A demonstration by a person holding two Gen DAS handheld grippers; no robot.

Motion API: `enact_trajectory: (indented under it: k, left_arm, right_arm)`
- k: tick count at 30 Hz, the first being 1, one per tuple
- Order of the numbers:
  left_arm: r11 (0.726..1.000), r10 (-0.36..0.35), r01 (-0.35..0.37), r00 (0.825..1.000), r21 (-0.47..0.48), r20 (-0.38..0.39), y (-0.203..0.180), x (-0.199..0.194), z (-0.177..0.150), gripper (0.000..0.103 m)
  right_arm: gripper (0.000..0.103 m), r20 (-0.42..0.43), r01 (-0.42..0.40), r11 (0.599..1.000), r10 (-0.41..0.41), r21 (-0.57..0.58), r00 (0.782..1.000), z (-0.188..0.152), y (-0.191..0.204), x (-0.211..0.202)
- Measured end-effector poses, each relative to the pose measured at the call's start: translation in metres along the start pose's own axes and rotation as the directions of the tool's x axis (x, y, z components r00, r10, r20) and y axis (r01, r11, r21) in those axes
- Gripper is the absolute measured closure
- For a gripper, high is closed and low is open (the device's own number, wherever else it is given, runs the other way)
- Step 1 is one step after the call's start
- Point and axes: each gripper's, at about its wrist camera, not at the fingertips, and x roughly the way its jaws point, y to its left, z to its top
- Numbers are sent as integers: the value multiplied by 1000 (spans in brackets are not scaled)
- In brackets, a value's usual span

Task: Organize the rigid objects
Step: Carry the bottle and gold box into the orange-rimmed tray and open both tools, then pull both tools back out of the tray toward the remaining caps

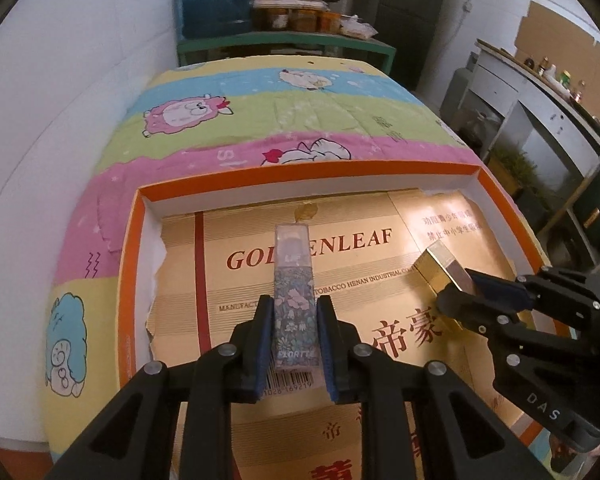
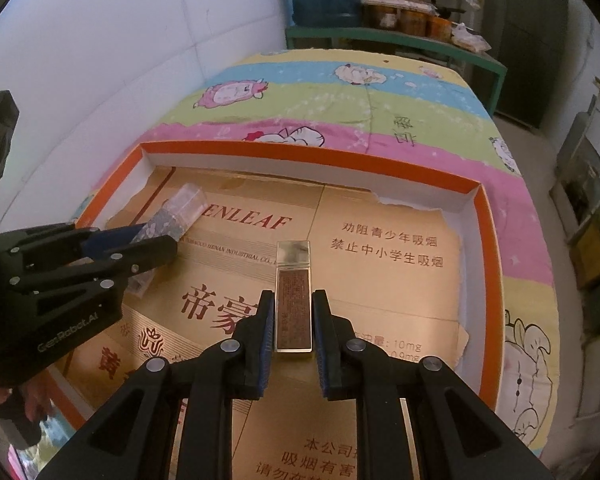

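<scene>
My left gripper [image 1: 293, 305] is shut on a slim floral box [image 1: 293, 292] with a clear top, held over the gold cardboard lining of an orange-rimmed tray [image 1: 308, 173]. My right gripper [image 2: 293, 298] is shut on a slim gold box [image 2: 293, 296] with a brown text panel, over the right half of the same tray [image 2: 312, 152]. The right gripper [image 1: 460, 288] with the gold box [image 1: 440, 264] shows at the right of the left wrist view. The left gripper [image 2: 156, 240] with the floral box [image 2: 176, 210] shows at the left of the right wrist view.
The tray lies on a table under a striped cartoon-sheep cloth [image 1: 284, 120]. A white wall [image 1: 60, 100] runs along the left. A green shelf [image 1: 284, 40] with jars and a blue bag stands behind. A counter [image 1: 540, 100] with bottles runs along the right.
</scene>
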Motion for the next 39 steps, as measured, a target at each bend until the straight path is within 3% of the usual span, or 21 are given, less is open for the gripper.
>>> enact_trajectory:
  k: [2,4,5,6,7,17,24,31,35,39]
  left_arm:
    - [1000,-13,13,1000,-10,-6,2,-1,1,77]
    - [1000,2,-2,1000,-14,-1,1,-4,1,66]
    - [1000,8,-8,1000,-11,11,1,-6,1,56]
    - [1000,9,-9,1000,-10,21,1,-8,0,49]
    - [1000,14,-13,999,-13,35,2,-11,-1,48]
    - [999,28,-30,992,15,126,3,-55,-15,47]
    - [999,-33,29,987,25,160,-7,-95,-39,47]
    - [998,-55,46,972,43,229,-26,-142,-69,47]
    - [994,-108,94,956,62,272,-32,-166,-87,47]
    - [996,-82,67,954,61,287,-36,-183,-101,47]
  right_arm:
    - [73,9,0,1000,0,-1,1000,-1,1,-1]
    - [56,15,11,1000,-11,-3,1000,-2,2,-3]
    - [53,18,16,1000,-16,-4,1000,-3,2,-5]
    - [53,25,20,1000,-20,-5,1000,-3,3,-7]
    - [53,32,22,1000,-22,-6,999,-4,3,-10]
    - [52,98,31,999,-32,12,995,-17,8,-44]
    - [52,156,-3,999,-4,40,988,-36,20,-87]
    - [52,216,-32,998,20,51,976,-62,39,-131]
    - [52,247,-14,999,4,37,969,-78,52,-153]
    - [52,257,-1,1000,-4,19,966,-95,65,-170]
